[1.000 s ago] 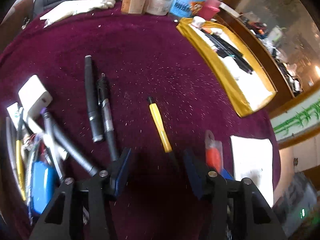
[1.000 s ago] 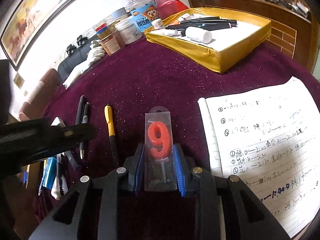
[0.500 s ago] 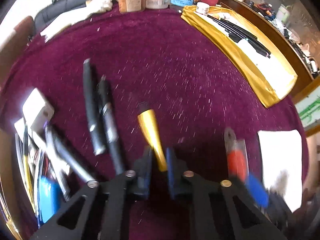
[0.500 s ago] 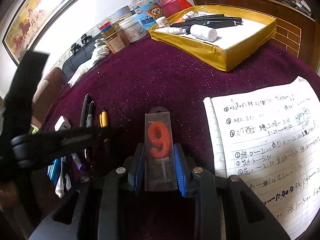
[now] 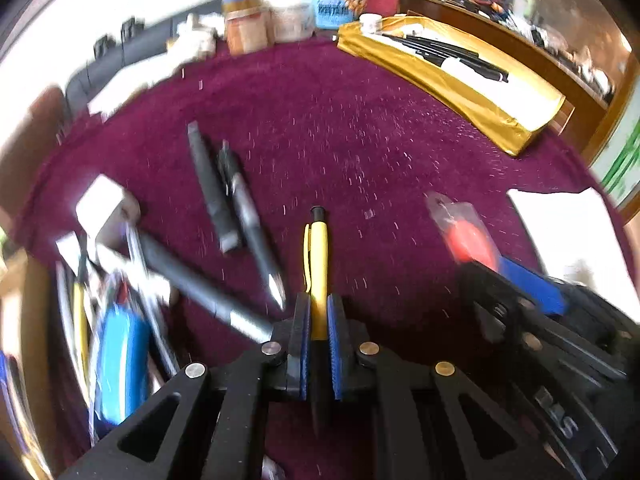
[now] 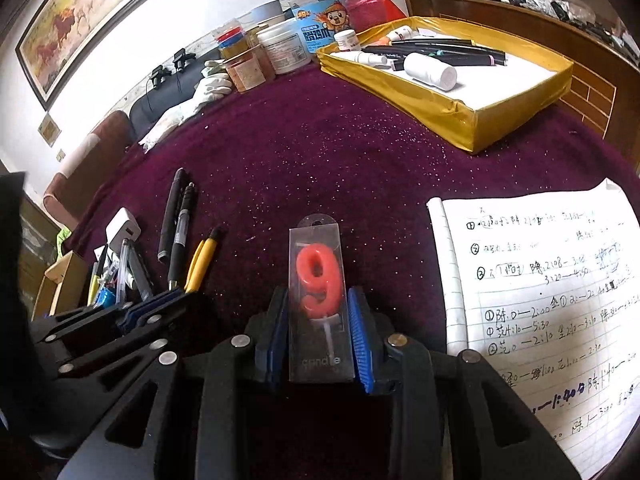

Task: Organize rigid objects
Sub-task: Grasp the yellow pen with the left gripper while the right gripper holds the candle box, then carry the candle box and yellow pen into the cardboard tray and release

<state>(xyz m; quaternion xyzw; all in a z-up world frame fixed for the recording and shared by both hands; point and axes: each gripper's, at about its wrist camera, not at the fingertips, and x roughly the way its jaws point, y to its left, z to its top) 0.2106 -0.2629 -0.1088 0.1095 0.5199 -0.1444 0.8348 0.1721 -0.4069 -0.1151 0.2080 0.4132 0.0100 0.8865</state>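
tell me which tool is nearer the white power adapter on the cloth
Left. The left tool, shut on the yellow pen, sits just right of the white power adapter; the right tool, holding the number candle, is farther right.

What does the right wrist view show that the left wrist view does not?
Only the right wrist view shows the handwriting on the notebook, the horse painting and the "9" of the candle pack in the right tool. Only the left shows the yellow pen clamped in the left tool. Both show the gold tray.
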